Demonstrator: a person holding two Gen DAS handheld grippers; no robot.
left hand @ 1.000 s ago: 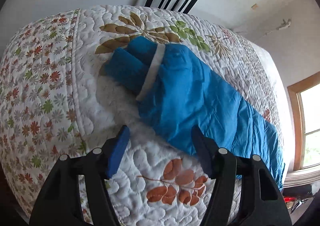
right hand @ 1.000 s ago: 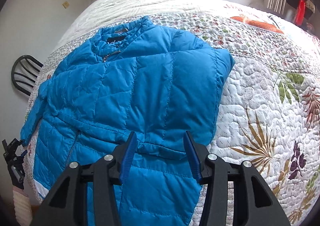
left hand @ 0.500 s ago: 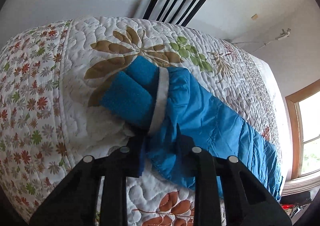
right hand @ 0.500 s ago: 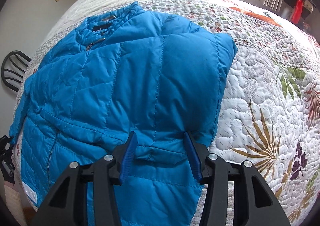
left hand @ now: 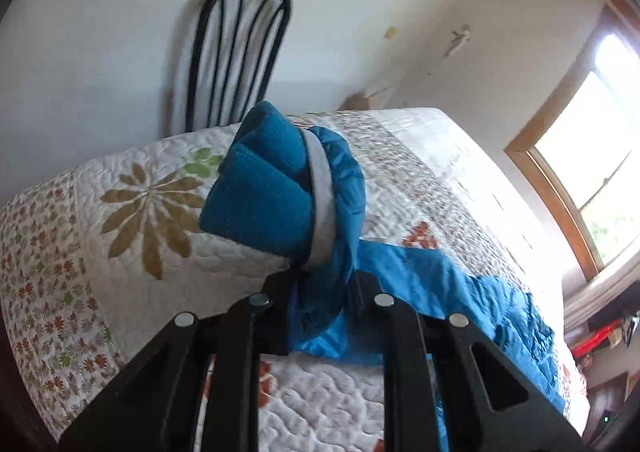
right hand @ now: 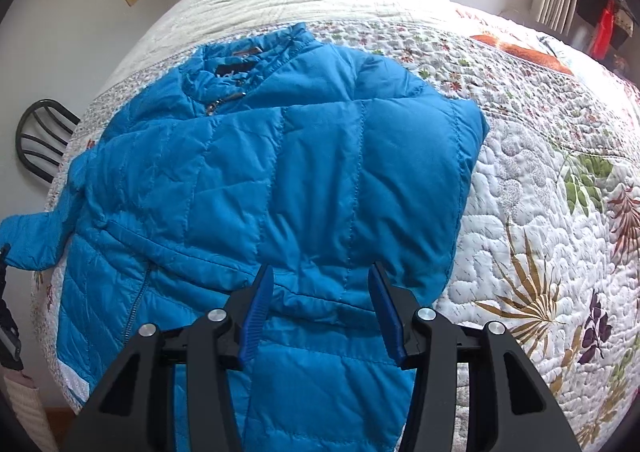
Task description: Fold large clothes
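A blue quilted puffer jacket (right hand: 304, 180) lies front-up on the floral bed quilt (right hand: 540, 180), its right sleeve folded across the chest. My left gripper (left hand: 322, 292) is shut on the jacket's left sleeve (left hand: 336, 212) just behind the knit cuff (left hand: 264, 196) and holds it lifted off the quilt (left hand: 152, 252). The lifted sleeve also shows at the left edge of the right wrist view (right hand: 28, 240). My right gripper (right hand: 320, 312) is open, its blue pads hovering over the folded sleeve near the jacket's waist.
A black metal chair (left hand: 236, 48) stands against the wall beyond the bed's edge; it also shows in the right wrist view (right hand: 44, 140). A window (left hand: 592, 172) is at right. Dark furniture with red items (right hand: 604, 28) stands beyond the bed.
My left gripper closed on the sleeve by the cuff and lifted it up off the quilt. My right gripper stayed open and edged slightly forward over the jacket.
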